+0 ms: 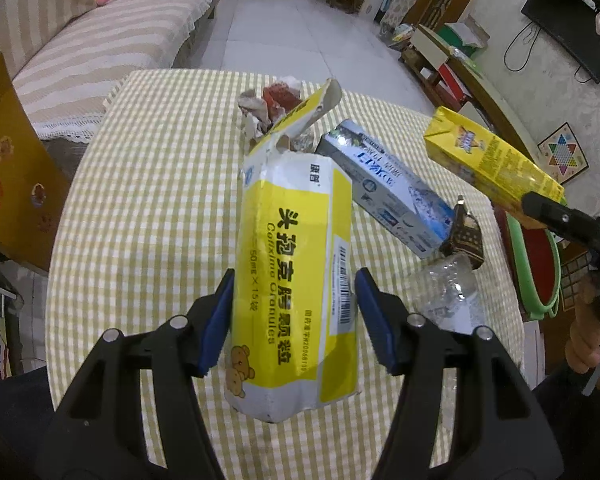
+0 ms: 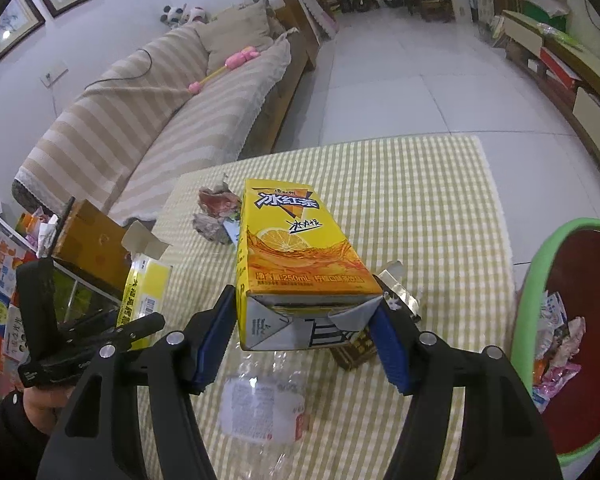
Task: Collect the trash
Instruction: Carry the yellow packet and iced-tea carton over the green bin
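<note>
**Bin lies to our right, both claws loaded**

Our right gripper (image 2: 304,320) clenches the tea carton (image 2: 300,252) by its base, long axis pointing away, clear of the table (image 2: 440,208). The bin (image 2: 540,264) sits just right of it, so this hand is nearer. Our left gripper (image 1: 296,320) grasps the medicine box (image 1: 296,264), farther off

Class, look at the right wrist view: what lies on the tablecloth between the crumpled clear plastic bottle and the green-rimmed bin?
In the right wrist view, a small dark brown wrapper lies between the plastic bottle and the bin, partly hidden behind the iced tea carton. Beyond it, bare checked cloth.
</note>
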A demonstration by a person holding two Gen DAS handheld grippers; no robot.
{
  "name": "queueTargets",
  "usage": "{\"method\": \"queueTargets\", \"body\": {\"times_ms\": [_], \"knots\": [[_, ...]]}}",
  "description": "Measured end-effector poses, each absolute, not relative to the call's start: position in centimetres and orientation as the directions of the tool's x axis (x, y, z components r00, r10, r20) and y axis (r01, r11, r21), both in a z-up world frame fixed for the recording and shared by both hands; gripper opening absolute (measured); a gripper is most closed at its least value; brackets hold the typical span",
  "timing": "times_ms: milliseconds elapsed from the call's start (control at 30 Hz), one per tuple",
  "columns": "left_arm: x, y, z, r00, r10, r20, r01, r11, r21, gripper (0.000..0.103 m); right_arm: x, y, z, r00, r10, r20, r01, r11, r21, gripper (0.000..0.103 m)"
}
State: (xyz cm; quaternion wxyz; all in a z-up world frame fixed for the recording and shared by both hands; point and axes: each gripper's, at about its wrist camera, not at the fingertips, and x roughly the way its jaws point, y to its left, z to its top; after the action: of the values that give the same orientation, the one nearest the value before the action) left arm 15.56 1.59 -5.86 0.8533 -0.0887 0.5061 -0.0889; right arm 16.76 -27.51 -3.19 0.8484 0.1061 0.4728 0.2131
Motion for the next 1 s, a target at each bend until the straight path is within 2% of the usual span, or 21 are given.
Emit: {"method": "queueTargets", "body": {"times_ms": [533, 1000], "knots": [[14.5, -1.8, -0.6, 0.526, -0.288, -0.800, 0.155, 0.958, -0.243, 0.057, 11.5, -32.5, 0.0, 0.553, 0.422, -0.718, -0.175, 0.902, 0.395, 0.062], [16.8, -11.1, 2.5, 0.508, -0.374, -0.776, 0.333, 0.916, -0.224, 0.057, 9.0, -41.1, 2.1, 0.661, 0.309, -0.683, -0.023, 0.919, 0.393, 0.062]]}}
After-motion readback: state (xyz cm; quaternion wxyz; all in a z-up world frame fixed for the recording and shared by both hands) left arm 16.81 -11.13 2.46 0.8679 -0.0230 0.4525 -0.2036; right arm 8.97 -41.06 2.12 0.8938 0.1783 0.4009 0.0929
